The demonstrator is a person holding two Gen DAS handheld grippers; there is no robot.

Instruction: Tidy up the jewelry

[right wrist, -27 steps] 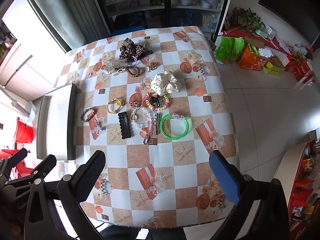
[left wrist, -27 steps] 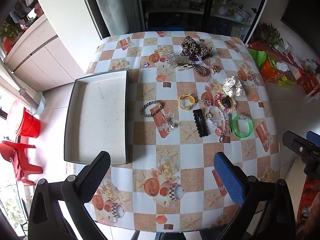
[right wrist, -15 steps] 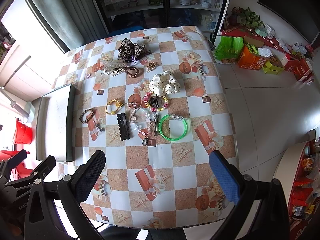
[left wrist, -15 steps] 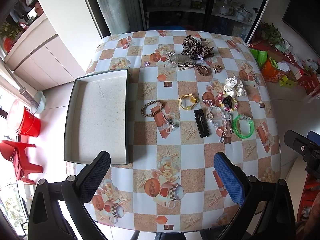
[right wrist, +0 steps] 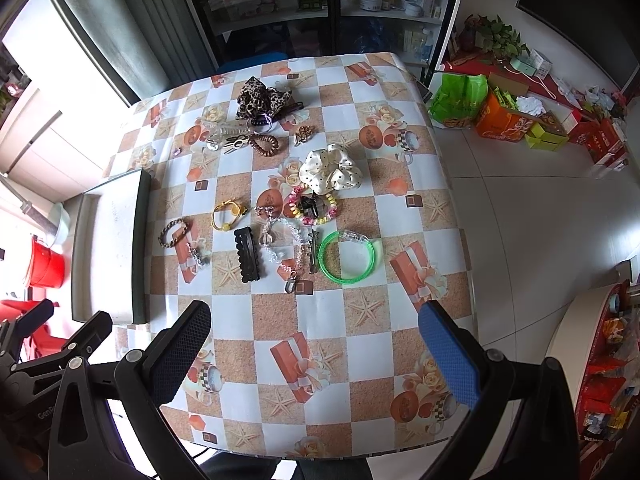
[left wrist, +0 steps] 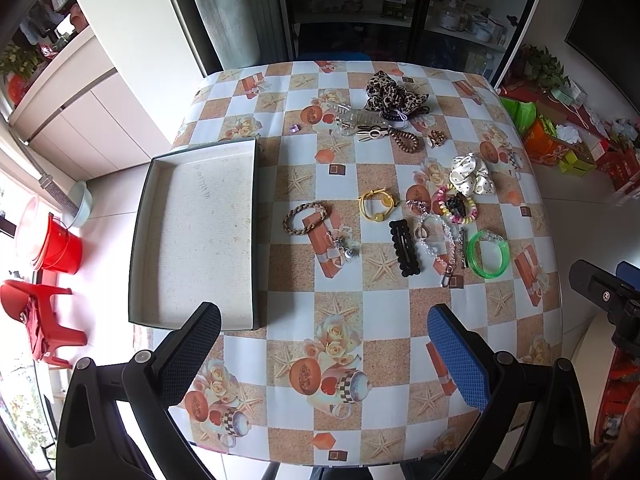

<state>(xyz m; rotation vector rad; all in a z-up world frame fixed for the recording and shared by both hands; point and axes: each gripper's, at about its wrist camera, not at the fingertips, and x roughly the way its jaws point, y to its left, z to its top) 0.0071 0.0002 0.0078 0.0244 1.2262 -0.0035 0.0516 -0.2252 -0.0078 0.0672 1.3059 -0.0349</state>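
Both claws high above the tabletop (left wrist: 344,292), aimed steeply down. Left claw (left wrist: 324,354) spread to its widest, nothing between the black pad and the blue pad. Right claw (right wrist: 314,354) likewise spread wide and empty, over the near edge of the checked cloth. Shallow tray (left wrist: 148,240) at the left edge of the tabletop, partly overhanging it, with a pale bare floor. Jewelry scattered to the right of the tray, none of it inside. Nearest the tray: braided brown bracelet (left wrist: 305,218), with a small silver charm (left wrist: 347,249) just beside it. Further right: yellow hair tie (left wrist: 377,204), black scalloped clip (left wrist: 405,248), a clear beaded chain (left wrist: 436,240) with a clasp at its near end, and green bangle (left wrist: 488,254). Behind those: pastel coil tie (left wrist: 472,210) with a small dark clip lying on its middle, touching white dotted scrunchie (left wrist: 472,176). At the far side: leopard scrunchie (left wrist: 390,94), clear claw clip (left wrist: 356,118), brown coil tie (left wrist: 405,141) and a small gold piece (left wrist: 436,138), clustered close together. Beyond the tabletop on the left, red bucket (left wrist: 60,248) on the floor.
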